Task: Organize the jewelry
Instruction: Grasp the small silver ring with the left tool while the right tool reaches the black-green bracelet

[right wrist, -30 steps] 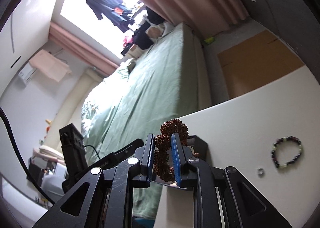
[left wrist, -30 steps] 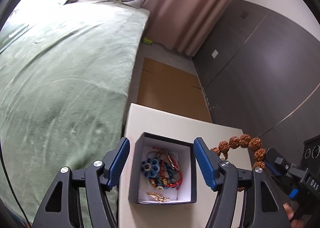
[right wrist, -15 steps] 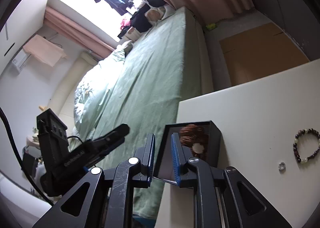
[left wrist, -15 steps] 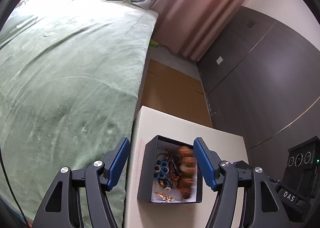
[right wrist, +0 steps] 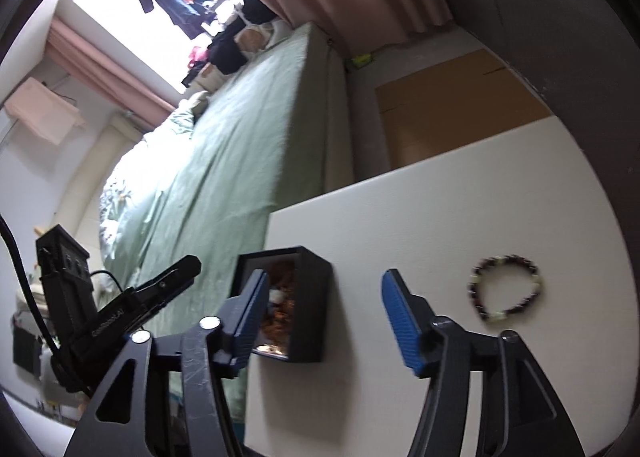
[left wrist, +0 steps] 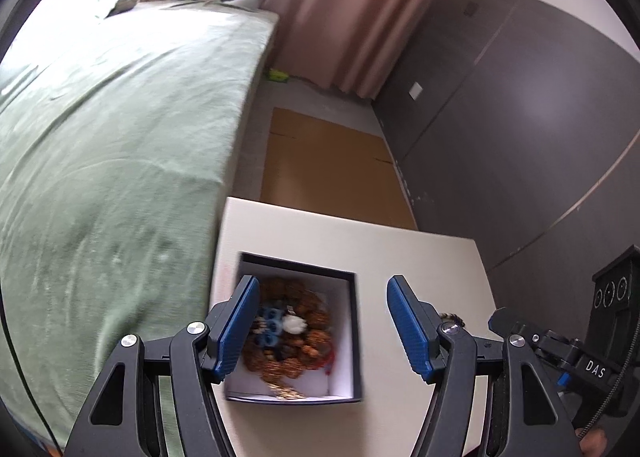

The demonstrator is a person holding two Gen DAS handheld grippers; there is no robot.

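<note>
A black jewelry box (left wrist: pixel 355 337) with a white inside sits on the white table (left wrist: pixel 360 241). In it a brown beaded bracelet (left wrist: pixel 312 337) lies on top of blue and gold pieces. My left gripper (left wrist: pixel 320 325) is open and empty, just above the box. My right gripper (right wrist: pixel 320 313) is open and empty, to the right of the box (right wrist: pixel 312 297). A dark beaded bracelet (right wrist: pixel 506 293) with pale beads lies on the table (right wrist: pixel 440 217), to the right of my right gripper.
A bed with a green cover (left wrist: pixel 100 137) runs along the table's left side. Flat cardboard (left wrist: pixel 332 165) lies on the floor beyond the table. A dark wall (left wrist: pixel 520 117) stands to the right. My right gripper's body (left wrist: pixel 568 349) shows at the left view's lower right.
My right gripper held the brown bracelet over the box, let it drop inside, then opened wide and drew back to the right. The left gripper stayed open.
</note>
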